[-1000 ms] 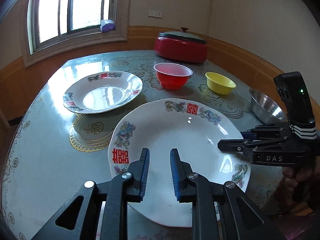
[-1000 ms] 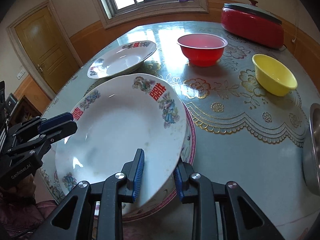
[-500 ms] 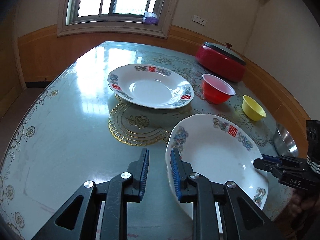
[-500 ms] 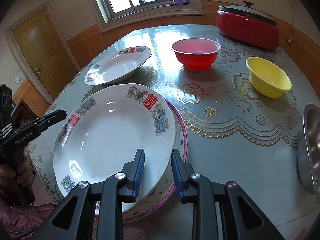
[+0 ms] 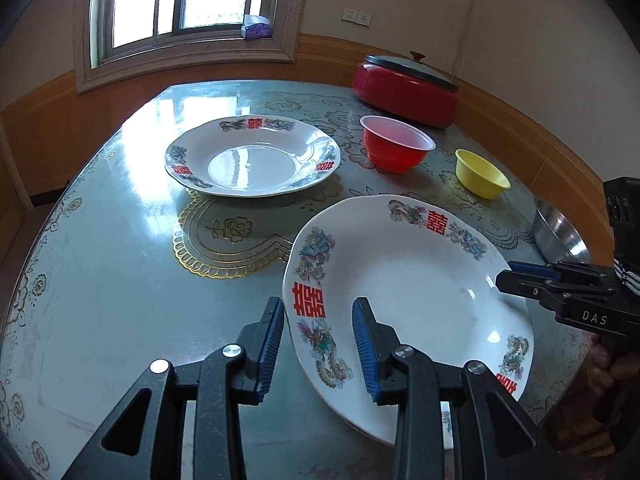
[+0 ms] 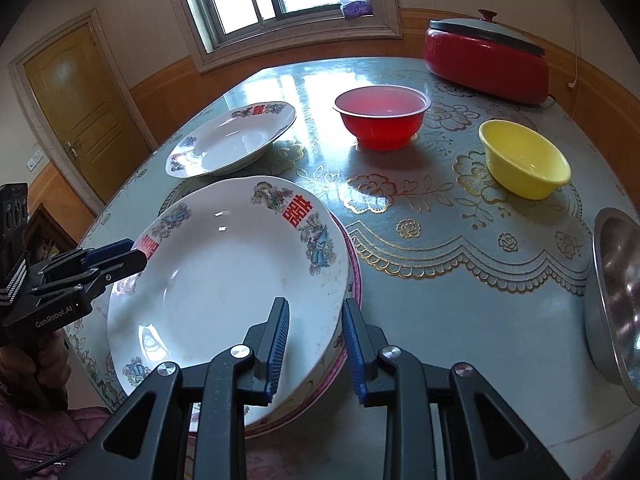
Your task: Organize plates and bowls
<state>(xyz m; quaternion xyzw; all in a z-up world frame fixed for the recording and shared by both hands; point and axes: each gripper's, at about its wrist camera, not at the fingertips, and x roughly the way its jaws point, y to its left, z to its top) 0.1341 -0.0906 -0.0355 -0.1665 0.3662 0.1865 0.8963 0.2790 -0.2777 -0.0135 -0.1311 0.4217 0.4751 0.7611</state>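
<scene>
Straddling the near rim of the top plate [image 5: 408, 280] with the left claw [image 5: 319, 344] at bottom centre of the left wrist view, pads apart and no pinch on the china. Over on the right wrist view, clamping that same top plate at its opposite rim with the right claw [image 6: 316, 344], one pad over the white well, the other outside the edge. Sitting low in frame, tilted a touch, stacked on a pink-rimmed plate [image 6: 356, 280] peeking out underneath. Resting on the glossy green bench [image 5: 100, 260], gold lace pattern just beyond.

Moving up the frame: second plate [image 5: 252, 160] flat on the bench at centre left, apart from the stack. To its right, red bowl [image 5: 396, 148], then yellow bowl [image 5: 482, 174] just beside it, both upright. At the right edge, steel bowl [image 5: 560, 232], partly cut off behind the right claw. Furthest back, upper right, lidded red cooker [image 5: 404, 92] by the wall.
</scene>
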